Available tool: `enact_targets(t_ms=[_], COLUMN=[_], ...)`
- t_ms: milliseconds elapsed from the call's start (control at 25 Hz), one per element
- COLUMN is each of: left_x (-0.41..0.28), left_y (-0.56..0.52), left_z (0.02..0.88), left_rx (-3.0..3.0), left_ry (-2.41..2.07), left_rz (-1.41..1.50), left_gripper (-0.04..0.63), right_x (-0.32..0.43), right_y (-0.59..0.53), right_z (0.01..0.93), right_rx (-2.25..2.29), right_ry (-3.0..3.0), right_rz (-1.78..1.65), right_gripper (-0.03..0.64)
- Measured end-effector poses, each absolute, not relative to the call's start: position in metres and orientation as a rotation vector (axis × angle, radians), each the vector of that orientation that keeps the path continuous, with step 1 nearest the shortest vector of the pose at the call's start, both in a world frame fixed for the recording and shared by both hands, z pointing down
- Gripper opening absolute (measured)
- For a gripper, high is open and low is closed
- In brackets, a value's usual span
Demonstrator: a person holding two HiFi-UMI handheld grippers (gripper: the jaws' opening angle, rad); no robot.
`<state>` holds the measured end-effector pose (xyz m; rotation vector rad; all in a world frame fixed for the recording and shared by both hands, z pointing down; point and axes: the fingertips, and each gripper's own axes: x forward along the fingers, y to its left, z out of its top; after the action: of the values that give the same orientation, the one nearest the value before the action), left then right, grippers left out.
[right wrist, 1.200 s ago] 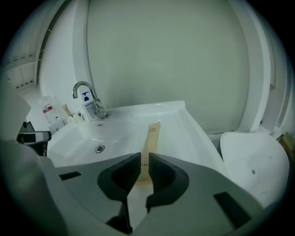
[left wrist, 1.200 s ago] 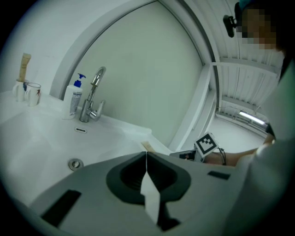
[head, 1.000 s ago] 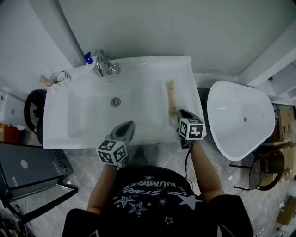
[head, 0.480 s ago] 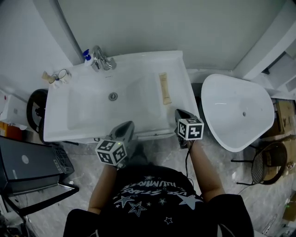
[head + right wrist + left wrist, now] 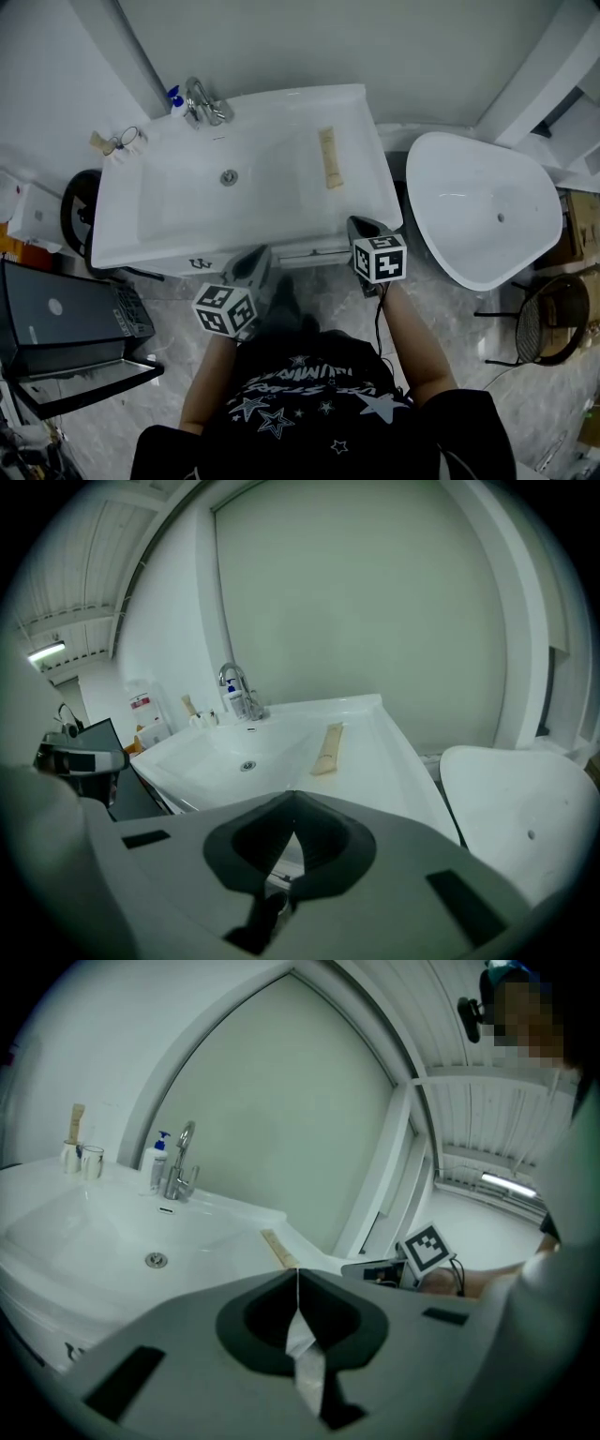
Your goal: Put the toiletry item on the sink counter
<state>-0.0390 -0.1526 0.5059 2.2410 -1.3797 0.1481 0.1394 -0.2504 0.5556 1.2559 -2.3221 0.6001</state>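
Sink counter (image 5: 373, 183): toiletry tube (image 5: 328, 157) lies front-to-back; left gripper (image 5: 259, 255) and right gripper (image 5: 360, 226) closed.

A blue-capped bottle (image 5: 175, 99) stands beside the faucet (image 5: 206, 101), and a white tub (image 5: 483, 211) sits right.

- The white ceramic sink counter (image 5: 380, 192) stood against the pale wall, its wide basin sunk into the middle.
- On the flat right ledge lay the tan flat toiletry tube (image 5: 328, 157), stretched front to back, just beside the basin's slope and well clear of the front edge.
- At the back left rose the chrome faucet (image 5: 208, 103), spout leaning toward the basin.
- Tucked just beside the faucet stood a small bottle with a blue pump top (image 5: 175, 99).
- A round metal drain (image 5: 228, 177) sat in the basin floor.
- Out on the back-left corner stood a clear glass cup (image 5: 130, 139), with a small wooden-topped item (image 5: 99, 143) next to it.
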Motion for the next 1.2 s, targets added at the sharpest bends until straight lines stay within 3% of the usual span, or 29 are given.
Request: enact_targets(t_ms=[640, 1200], left_x=[-0.023, -0.068], left_y=[-0.135, -0.096], left_z=[0.525, 0.517], left_rx=[2.219, 2.218], left_ry=[-1.337, -1.366], left_rz=[0.231, 0.15], left_gripper=[0.018, 0.018], right_x=[0.138, 0.088], right_y=[-0.224, -0.181], right_z=[0.591, 0.575], right_rx=[1.162, 1.152], right_ry=[-2.325, -2.34], right_rz=[0.688, 0.593], right_gripper=[0.014, 0.014])
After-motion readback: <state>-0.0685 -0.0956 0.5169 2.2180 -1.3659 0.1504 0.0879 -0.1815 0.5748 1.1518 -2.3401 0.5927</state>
